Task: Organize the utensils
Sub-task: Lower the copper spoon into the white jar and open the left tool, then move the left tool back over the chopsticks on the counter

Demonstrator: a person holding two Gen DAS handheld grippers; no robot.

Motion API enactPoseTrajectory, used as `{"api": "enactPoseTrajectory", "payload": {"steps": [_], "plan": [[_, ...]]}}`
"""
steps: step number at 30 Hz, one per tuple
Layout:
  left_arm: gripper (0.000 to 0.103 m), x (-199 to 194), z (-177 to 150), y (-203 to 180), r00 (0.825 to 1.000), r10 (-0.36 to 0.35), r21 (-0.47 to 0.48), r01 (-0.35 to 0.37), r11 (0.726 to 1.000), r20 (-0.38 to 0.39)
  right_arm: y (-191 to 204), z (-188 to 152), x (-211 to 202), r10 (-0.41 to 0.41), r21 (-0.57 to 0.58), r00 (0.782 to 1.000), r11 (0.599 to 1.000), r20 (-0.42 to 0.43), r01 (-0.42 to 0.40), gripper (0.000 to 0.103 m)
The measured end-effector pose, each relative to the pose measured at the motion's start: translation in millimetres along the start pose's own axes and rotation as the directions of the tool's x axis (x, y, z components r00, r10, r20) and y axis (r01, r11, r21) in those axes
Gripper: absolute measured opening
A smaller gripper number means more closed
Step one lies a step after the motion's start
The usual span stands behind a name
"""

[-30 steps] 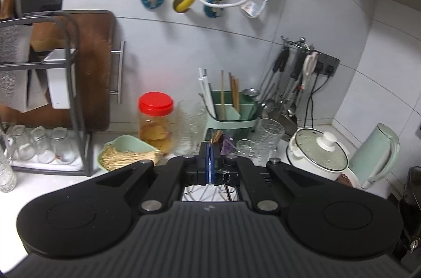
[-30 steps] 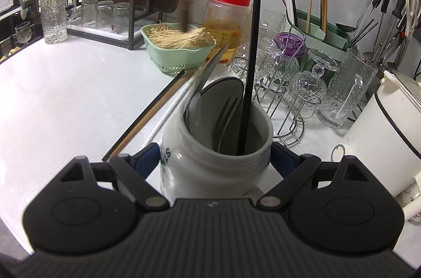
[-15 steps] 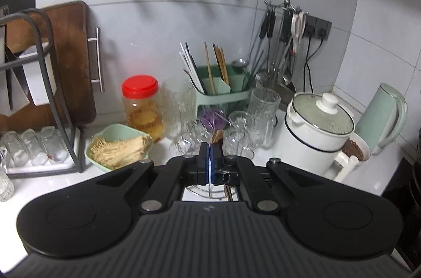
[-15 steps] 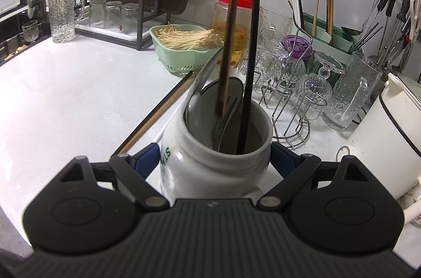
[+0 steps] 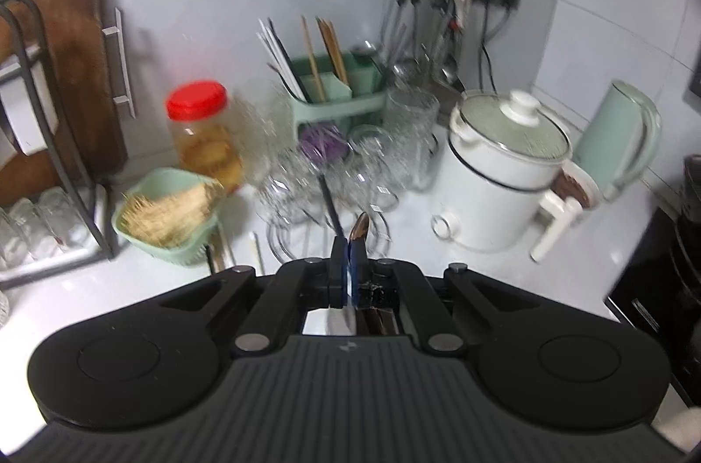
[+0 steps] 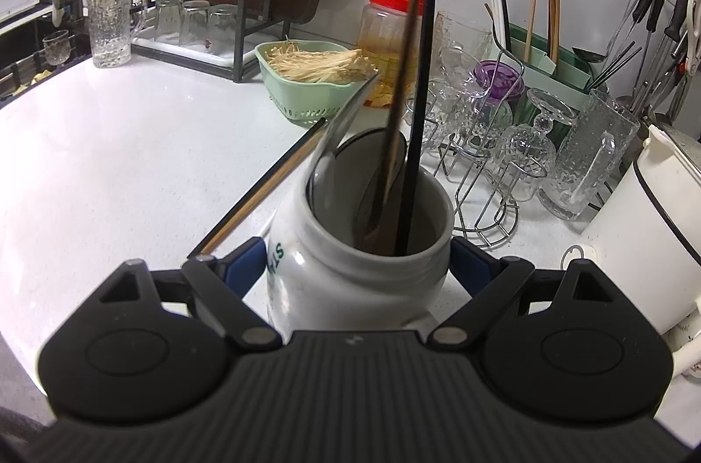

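- One white ceramic jar [image 6: 363,270] on the white counter [image 6: 109,165], clamped at its shoulders between the blue pads of the right gripper [image 6: 359,266].
- Jar contents, counted: one black chopstick [image 6: 418,112] standing near upright; one flat metal blade-like utensil [image 6: 346,117] leaning toward 11 o'clock; at least one more dark utensil head inside, too dim to name.
- One bronze spoon [image 6: 405,68], long axis near vertical, bowl at 12 o'clock, handle tip down inside the jar mouth. Left gripper [image 5: 349,261] is closed tight on the spoon near its bowl.
- One pair of chopsticks [image 6: 267,187] lies on the counter at the jar's 10 o'clock.
- Behind: one red-lidded jar [image 6: 390,38], one green basket [image 6: 306,86] of enoki, one green chopstick caddy [image 5: 341,90].
- Change: a second ago the spoon was only a blur by the basket; half a second ago its handle reached the jar mouth; now it sits deeper. Jar and right gripper unmoved.
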State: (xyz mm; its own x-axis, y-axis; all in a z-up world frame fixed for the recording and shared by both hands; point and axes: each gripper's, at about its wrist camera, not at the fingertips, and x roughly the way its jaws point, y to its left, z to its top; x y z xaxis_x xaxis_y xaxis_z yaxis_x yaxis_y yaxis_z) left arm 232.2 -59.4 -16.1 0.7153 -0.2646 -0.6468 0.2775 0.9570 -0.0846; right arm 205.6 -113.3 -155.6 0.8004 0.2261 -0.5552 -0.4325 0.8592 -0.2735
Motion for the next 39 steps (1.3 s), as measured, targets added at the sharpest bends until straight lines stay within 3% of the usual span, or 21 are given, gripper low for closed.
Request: {"api": "enactPoseTrajectory", "payload": {"steps": [10, 14, 17, 19, 23, 25, 28, 39], "plan": [[0.002, 4, -7, 0, 0.990, -0.070, -0.008, 0.069, 0.998, -0.126, 2, 0, -1, -0.004, 0.007, 1.000, 1.000, 0.000, 0.004, 0.092], [0.003, -6, -7, 4, 0.991, -0.050, -0.034, 0.046, 0.998, -0.127, 3, 0, -1, -0.011, 0.006, 1.000, 1.000, -0.001, 0.011, 0.092], [0.017, -16, -5, 13, 0.991, -0.049, -0.071, 0.040, 0.997, -0.124, 3, -1, -1, -0.016, 0.011, 1.000, 1.000, -0.001, 0.016, 0.092], [0.032, -25, -2, 17, 0.994, -0.034, -0.074, 0.026, 0.997, -0.108, 3, -1, -1, -0.018, 0.017, 1.000, 1.000, -0.002, 0.018, 0.092], [0.043, -45, 3, 23, 0.997, -0.008, -0.079, 0.002, 0.997, -0.076, 4, -1, -1, -0.022, 0.025, 1.000, 0.999, -0.004, 0.022, 0.092], [0.063, -53, 4, 27, 0.998, 0.009, -0.091, -0.015, 0.996, -0.068, 4, 0, -1, -0.025, 0.028, 1.000, 0.999, -0.006, 0.025, 0.092], [0.079, -63, 6, 32, 0.998, 0.026, -0.116, -0.034, 0.993, -0.064, 5, 1, -1, -0.026, 0.031, 1.000, 0.999, -0.011, 0.027, 0.092], [0.098, -104, 21, 45, 0.984, 0.078, -0.152, -0.102, 0.983, -0.159, 2, 3, 0, -0.015, 0.035, 0.999, 0.999, -0.032, 0.016, 0.092]]}}
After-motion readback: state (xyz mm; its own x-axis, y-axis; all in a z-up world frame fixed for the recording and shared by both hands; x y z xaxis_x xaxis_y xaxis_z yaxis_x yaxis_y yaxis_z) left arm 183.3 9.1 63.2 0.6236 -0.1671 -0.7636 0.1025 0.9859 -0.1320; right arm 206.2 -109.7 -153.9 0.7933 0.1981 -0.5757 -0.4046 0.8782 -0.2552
